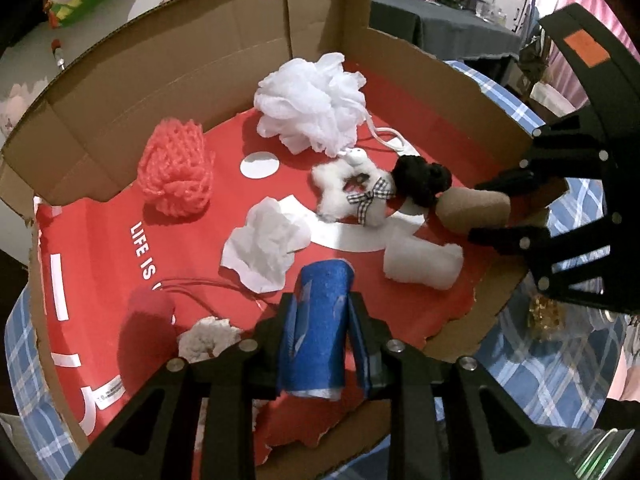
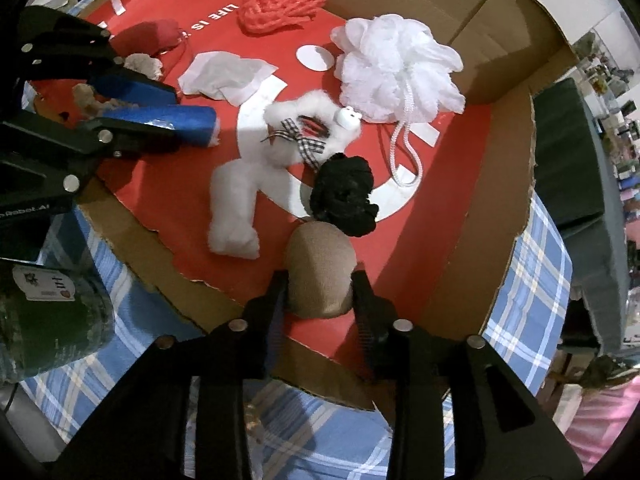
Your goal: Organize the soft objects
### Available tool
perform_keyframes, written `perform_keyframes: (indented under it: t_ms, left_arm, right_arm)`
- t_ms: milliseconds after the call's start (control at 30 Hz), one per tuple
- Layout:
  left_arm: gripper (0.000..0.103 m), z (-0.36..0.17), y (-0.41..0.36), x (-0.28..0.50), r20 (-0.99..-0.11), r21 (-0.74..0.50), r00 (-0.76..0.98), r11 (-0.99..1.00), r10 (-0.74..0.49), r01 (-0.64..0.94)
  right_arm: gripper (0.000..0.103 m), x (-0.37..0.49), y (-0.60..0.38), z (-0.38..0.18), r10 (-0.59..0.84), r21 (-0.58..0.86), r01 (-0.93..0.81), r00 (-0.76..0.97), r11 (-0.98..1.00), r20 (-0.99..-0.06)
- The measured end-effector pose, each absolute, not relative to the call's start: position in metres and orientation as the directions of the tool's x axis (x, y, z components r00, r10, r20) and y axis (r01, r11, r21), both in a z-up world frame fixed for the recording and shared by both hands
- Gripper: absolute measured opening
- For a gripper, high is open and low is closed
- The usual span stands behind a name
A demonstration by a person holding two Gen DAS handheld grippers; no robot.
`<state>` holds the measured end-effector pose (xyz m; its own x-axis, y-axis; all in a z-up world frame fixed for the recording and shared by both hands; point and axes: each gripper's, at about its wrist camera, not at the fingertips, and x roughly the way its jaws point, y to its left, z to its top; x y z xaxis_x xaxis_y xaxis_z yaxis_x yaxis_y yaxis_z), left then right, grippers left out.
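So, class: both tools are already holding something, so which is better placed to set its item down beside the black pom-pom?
Right. The right tool grips the tan foam piece almost touching the black pom-pom; the left tool, holding the blue roll, sits farther away.

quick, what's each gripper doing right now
Left gripper: shut on the blue roll.
Right gripper: shut on the tan pad.

In the left wrist view, the bath puff (image 1: 312, 106) is placed at twelve o'clock in the box (image 1: 120, 92), the yarn ball (image 1: 176, 170) at ten, the tissue (image 1: 266, 246) centrally.
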<state>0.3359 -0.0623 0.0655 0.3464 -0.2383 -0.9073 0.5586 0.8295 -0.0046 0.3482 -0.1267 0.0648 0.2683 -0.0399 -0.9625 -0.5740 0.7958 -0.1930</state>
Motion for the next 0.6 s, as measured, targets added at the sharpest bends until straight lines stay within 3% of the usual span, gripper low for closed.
perform_keyframes:
  t_ms: [67,233,300,433,500,600]
  left_arm:
    - [0.045,0.065,-0.063,0.337,-0.908,0.003,0.349,0.83,-0.231,0.558]
    - [0.05,0.071,-0.062,0.332,-0.903,-0.005,0.355,0.833,-0.241,0.553]
    - [0.063,0.073,-0.061,0.331,-0.897,-0.013,0.362,0.836,-0.252,0.548]
    - [0.074,0.088,-0.05,0.326,-0.874,-0.025,0.407,0.863,-0.264,0.504]
    - [0.084,0.095,-0.042,0.324,-0.865,-0.041,0.425,0.882,-0.266,0.469]
    - [0.087,0.102,-0.032,0.319,-0.853,-0.055,0.457,0.913,-0.253,0.404]
  right_arm:
    - [0.056,0.348,-0.125,0.068,-0.042,-0.205,-0.569,0.287,0.796,-0.957]
    - [0.056,0.345,-0.121,0.076,-0.027,-0.196,-0.555,0.299,0.808,-0.954]
    - [0.056,0.344,-0.126,0.083,-0.021,-0.195,-0.541,0.31,0.818,-0.95]
    - [0.057,0.339,-0.135,0.101,0.024,-0.16,-0.496,0.344,0.854,-0.939]
    - [0.064,0.336,-0.136,0.109,0.041,-0.143,-0.458,0.368,0.877,-0.929]
    - [0.068,0.336,-0.136,0.119,0.083,-0.087,-0.395,0.393,0.915,-0.916]
